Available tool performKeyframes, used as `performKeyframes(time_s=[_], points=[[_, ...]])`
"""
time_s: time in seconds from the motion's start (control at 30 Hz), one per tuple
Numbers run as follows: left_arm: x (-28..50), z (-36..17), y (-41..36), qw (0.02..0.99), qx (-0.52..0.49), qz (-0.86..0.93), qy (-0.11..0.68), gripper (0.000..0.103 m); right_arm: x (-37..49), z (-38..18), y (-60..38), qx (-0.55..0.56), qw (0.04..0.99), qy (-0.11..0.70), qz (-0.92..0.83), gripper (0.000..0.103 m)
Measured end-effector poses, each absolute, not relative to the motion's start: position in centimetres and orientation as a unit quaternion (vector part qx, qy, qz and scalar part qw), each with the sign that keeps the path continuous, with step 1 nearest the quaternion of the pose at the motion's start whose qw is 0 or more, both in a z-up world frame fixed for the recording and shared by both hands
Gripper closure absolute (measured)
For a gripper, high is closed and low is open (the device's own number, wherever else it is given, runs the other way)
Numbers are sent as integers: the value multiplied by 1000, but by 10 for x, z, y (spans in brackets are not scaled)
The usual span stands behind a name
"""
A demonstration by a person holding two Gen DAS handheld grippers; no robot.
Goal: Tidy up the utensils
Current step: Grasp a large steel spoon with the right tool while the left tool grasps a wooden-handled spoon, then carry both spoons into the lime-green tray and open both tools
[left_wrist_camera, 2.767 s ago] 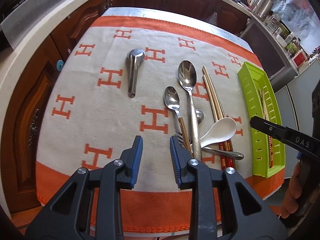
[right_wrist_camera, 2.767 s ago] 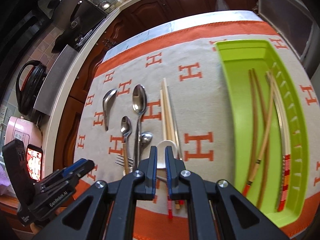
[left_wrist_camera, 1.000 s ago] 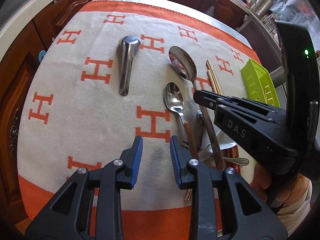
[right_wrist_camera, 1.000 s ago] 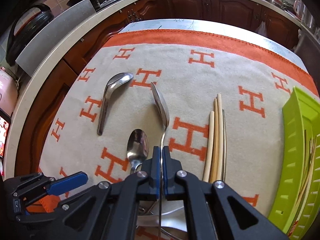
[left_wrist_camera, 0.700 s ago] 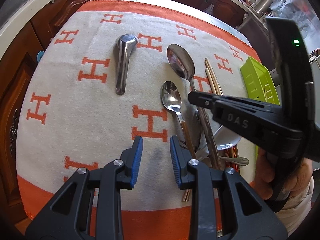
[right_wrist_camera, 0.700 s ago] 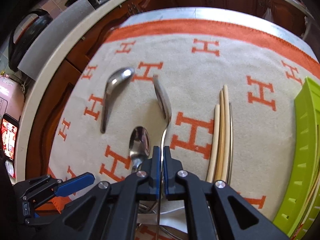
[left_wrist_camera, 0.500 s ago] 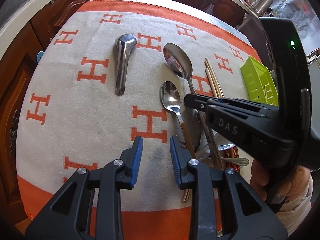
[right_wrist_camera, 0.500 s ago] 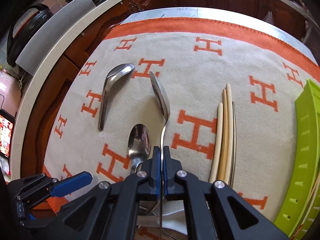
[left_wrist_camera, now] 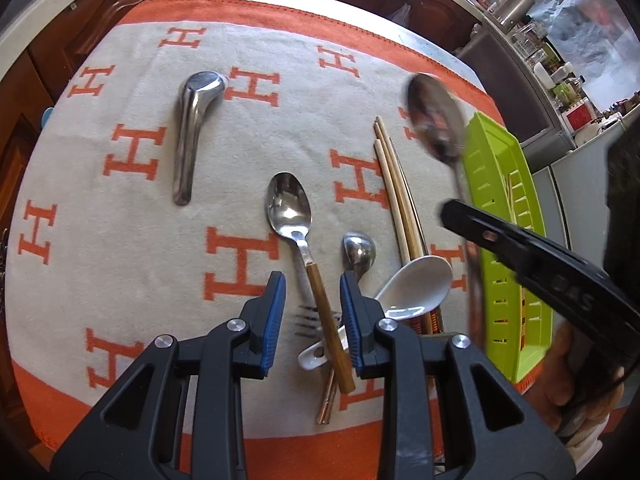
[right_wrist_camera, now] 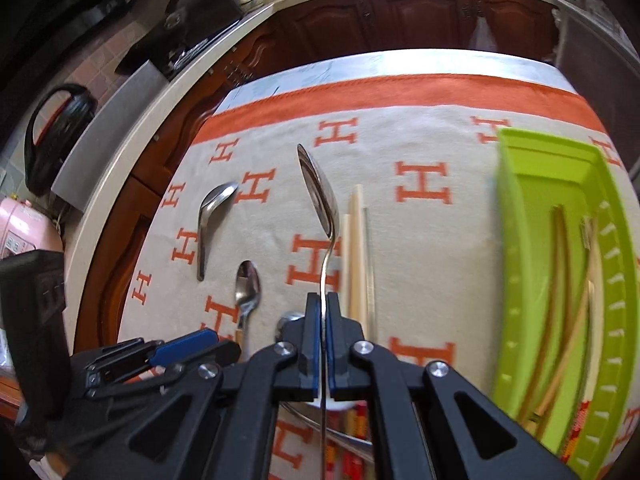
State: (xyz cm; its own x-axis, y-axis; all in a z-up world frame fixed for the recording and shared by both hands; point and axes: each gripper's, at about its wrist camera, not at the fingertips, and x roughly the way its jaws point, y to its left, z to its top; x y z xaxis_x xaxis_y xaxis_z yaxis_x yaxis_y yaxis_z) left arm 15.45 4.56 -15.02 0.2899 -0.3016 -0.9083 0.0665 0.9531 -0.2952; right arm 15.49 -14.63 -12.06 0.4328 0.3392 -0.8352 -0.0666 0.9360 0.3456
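My right gripper (right_wrist_camera: 323,304) is shut on the handle of a long steel spoon (right_wrist_camera: 318,192) and holds it off the cloth, bowl forward; the spoon shows blurred in the left wrist view (left_wrist_camera: 434,120) beside the green tray (left_wrist_camera: 508,216). My left gripper (left_wrist_camera: 312,300) is open, its fingers on either side of a wooden-handled spoon (left_wrist_camera: 289,208) that lies on the cloth. Under that spoon lie a fork (left_wrist_camera: 310,316), a white ceramic spoon (left_wrist_camera: 416,284) and a small steel ladle (left_wrist_camera: 358,250).
A steel soup spoon (left_wrist_camera: 192,128) lies far left on the orange and cream H-patterned cloth (left_wrist_camera: 120,240). Pale chopsticks (left_wrist_camera: 396,192) lie beside the pile. The green tray (right_wrist_camera: 532,280) at the right holds several chopsticks (right_wrist_camera: 572,320). Dark cabinets stand beyond the table.
My right gripper has lifted the long steel spoon off the cloth and carried it right, toward the green tray. My left gripper has moved right and now straddles the wooden-handled spoon.
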Motion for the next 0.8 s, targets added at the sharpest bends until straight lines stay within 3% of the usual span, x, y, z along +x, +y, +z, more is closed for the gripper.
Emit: performKeyframes(time_s=[0.4,0.5,0.8], points=[[173,-167,6,800,-43,-51,597,79,115,-89,-251,178,862,474,37,101],[176,-169,5,802,-29,-23,596,98,111,-96,-269,194,856,478,25,101],[169,-158,3,801,-53,-27,596,99,109,-114,-295,206,841,500,6,101]])
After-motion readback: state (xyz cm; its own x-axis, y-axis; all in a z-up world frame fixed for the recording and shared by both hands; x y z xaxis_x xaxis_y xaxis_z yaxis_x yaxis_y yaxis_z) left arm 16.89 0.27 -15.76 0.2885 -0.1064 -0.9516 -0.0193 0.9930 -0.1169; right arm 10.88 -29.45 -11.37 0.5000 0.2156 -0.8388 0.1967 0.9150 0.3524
